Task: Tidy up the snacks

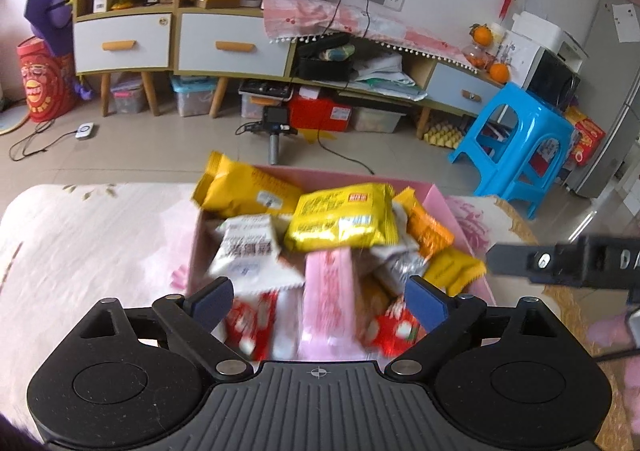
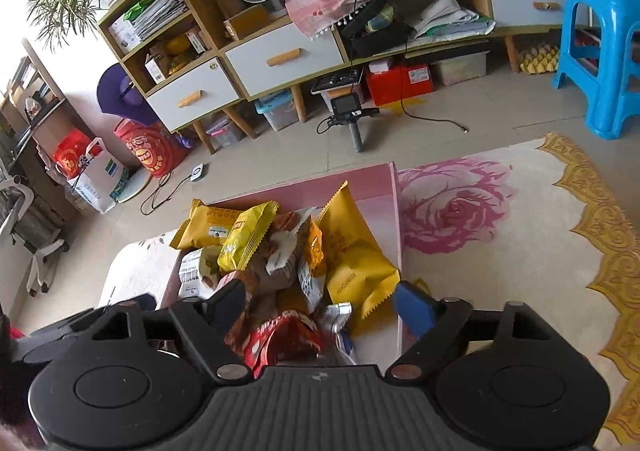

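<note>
Snack packets [image 1: 340, 223] heaped in pink box [image 1: 444, 203], below left tool [image 1: 320, 303], jaws apart

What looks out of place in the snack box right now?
The pink box is heaped, not sorted. One big yellow packet hangs over its far rim, and a small pink packet lies outside on the cloth by its left wall.

Your left claw [image 1: 320, 301]: angled downward, blue-padded fingers [image 1: 426, 307] spread wide, nothing pressed between them. Your right claw [image 2: 320, 307]: same downward tilt, fingers [image 2: 412, 309] parted, pads clamping nothing; its black tip shows at the left view's right edge.
</note>
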A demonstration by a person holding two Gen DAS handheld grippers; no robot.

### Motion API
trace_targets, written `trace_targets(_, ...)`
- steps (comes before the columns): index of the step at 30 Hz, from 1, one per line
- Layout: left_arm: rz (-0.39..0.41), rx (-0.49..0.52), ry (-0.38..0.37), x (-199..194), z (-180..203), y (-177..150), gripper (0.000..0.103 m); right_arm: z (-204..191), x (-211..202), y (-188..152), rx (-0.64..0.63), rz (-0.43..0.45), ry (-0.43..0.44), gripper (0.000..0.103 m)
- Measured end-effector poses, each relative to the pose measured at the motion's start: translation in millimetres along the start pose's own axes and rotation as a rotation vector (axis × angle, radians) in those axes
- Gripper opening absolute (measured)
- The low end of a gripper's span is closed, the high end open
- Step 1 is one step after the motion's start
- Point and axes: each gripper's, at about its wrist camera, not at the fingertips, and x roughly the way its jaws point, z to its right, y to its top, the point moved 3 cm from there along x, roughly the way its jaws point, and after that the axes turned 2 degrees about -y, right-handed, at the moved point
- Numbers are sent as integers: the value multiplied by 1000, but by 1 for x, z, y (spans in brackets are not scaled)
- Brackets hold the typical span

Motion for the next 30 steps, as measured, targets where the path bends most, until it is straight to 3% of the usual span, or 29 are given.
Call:
trace_targets(6, -17, 27, 54, -24, -4, -20, 96, 0, -15, -10, -9, 7, -36, 84)
trace_targets(19, -61, -31, 141, -74, -10, -57, 99, -18, -49, -46, -112, 21, -121, 89)
trace_targets(30, -77, -43, 235, -101, -2, -90, 100, -41, -77, -79, -188, 78, -128, 93)
